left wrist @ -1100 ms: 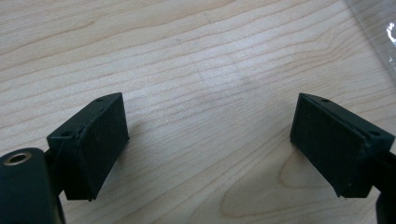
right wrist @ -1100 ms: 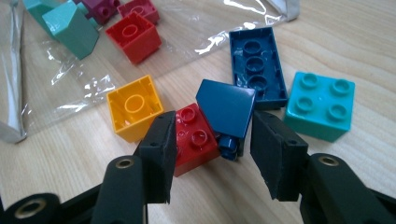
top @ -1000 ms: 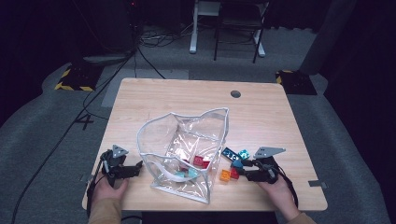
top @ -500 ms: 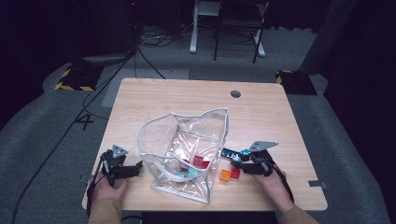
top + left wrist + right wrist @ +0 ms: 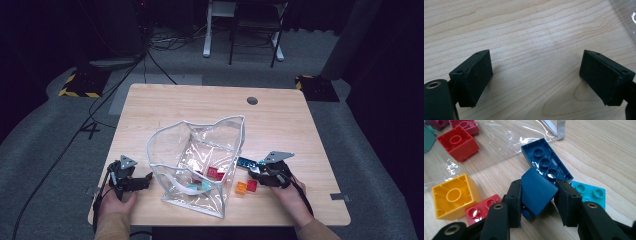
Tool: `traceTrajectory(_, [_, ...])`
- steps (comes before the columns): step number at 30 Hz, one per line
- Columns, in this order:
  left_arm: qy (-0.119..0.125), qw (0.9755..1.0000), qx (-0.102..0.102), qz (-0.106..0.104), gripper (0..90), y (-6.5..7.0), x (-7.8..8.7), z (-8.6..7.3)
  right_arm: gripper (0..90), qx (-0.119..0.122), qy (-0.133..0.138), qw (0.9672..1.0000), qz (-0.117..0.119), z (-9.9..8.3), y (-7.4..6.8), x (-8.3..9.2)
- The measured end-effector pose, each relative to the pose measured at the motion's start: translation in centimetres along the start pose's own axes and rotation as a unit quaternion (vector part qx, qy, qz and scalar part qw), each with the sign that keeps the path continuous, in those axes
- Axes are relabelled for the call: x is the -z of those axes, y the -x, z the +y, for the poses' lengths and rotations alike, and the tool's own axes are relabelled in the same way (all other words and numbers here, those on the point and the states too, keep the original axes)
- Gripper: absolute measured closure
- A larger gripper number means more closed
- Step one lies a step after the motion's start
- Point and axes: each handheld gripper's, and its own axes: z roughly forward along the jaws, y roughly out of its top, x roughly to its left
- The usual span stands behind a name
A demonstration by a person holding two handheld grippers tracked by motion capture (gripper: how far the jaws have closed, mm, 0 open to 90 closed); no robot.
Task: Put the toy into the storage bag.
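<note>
Table (image 5: 280, 115): wood, fills mid-frame in high view.
Bag (image 5: 200, 165): clear, centre, mouth up; lies left of R gripper, so R hand is nearer.
R gripper (image 5: 537, 195): jaws just closing, now clamped on dark blue brick (image 5: 537, 192), lower right by bag's edge.
L gripper (image 5: 536, 75): jaws wide apart, nothing between, lower left.

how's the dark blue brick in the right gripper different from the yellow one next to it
The dark blue brick is long, tilted and clamped between the right gripper's jaws; the yellow brick is square, lies hollow side up on the table, untouched. Both lie outside the clear bag.
</note>
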Motion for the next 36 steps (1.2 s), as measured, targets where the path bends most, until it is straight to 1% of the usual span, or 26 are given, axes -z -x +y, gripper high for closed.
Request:
traceTrajectory(3, [0.000,1.0000,0.000,0.000,11.6,0.0,0.0,0.0,58.9,-0.004,0.000,1.0000,0.009,0.0,0.0,0.5])
traceTrajectory(8, [0.000,1.0000,0.000,0.000,11.6,0.0,0.0,0.0,58.9,0.000,0.009,0.9998,0.019,0.5,0.0,1.9])
traceTrajectory(11, [0.000,1.0000,0.000,0.000,11.6,0.0,0.0,0.0,58.9,0.006,0.012,0.9995,0.028,1.3,0.0,3.3])
traceTrajectory(13, [0.001,1.0000,0.002,0.001,11.6,0.0,0.0,0.0,58.9,0.006,0.018,0.9991,0.038,1.9,0.1,4.3])
traceTrajectory(16, [0.000,1.0000,0.002,0.002,11.6,0.0,0.0,0.0,58.9,0.011,0.022,0.9986,0.046,3.1,0.1,5.8])
traceTrajectory(21, [-0.001,1.0000,0.004,0.001,11.6,0.0,0.0,0.0,58.9,0.025,0.027,0.9980,0.052,5.2,0.2,8.4])
traceTrajectory(27, [-0.002,1.0000,0.005,0.003,11.6,0.0,0.0,0.0,58.9,0.045,0.040,0.9961,0.064,8.3,-0.1,11.3])
traceTrajectory(32, [-0.002,1.0000,0.005,0.003,11.6,0.0,0.0,0.0,58.9,0.061,0.051,0.9939,0.076,11.1,-0.6,13.0])
traceTrajectory(36, [-0.002,1.0000,0.005,0.004,11.6,0.0,0.0,0.0,58.9,0.073,0.058,0.9922,0.084,13.3,-1.0,13.8])
